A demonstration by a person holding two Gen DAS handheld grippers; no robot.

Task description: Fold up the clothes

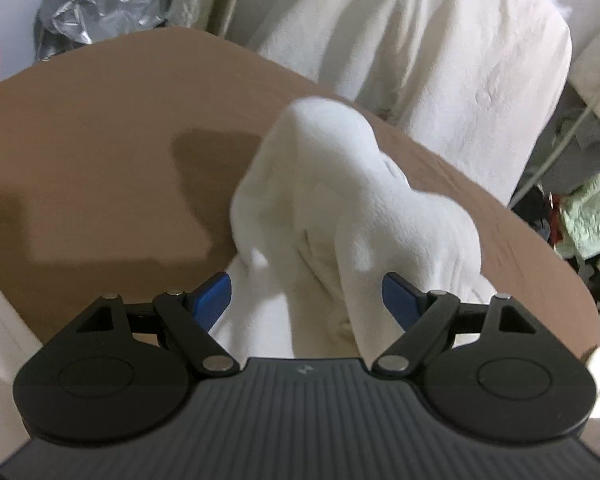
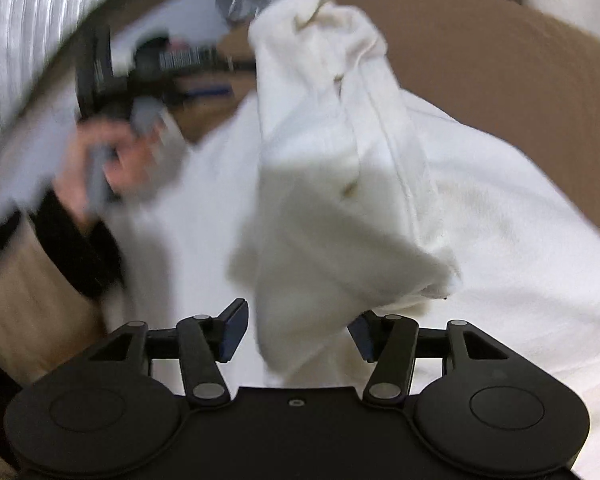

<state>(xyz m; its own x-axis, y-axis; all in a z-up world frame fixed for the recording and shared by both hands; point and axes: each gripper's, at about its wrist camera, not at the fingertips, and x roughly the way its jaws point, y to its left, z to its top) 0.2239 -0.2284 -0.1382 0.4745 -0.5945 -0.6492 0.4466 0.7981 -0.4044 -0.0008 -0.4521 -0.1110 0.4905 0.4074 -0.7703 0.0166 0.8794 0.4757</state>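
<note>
Brown table (image 1: pixel 100 128) lay beyond both tongs; white garment (image 1: pixel 340 200) bunched between left tongs (image 1: pixel 306 300) and right tongs (image 2: pixel 296 334), both apart, unclamped.

Brown table (image 1: pixel 100 152) with white garment (image 2: pixel 480 240)
The garment lies spread on the tabletop, one bunched fold raised above it

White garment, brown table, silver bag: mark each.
white garment (image 1: pixel 332 200), left wrist view, middle of the raised fold.
brown table (image 1: pixel 100 140), left wrist view, bare top left of the garment.
silver bag (image 1: pixel 100 0), left wrist view, crinkled front.
</note>
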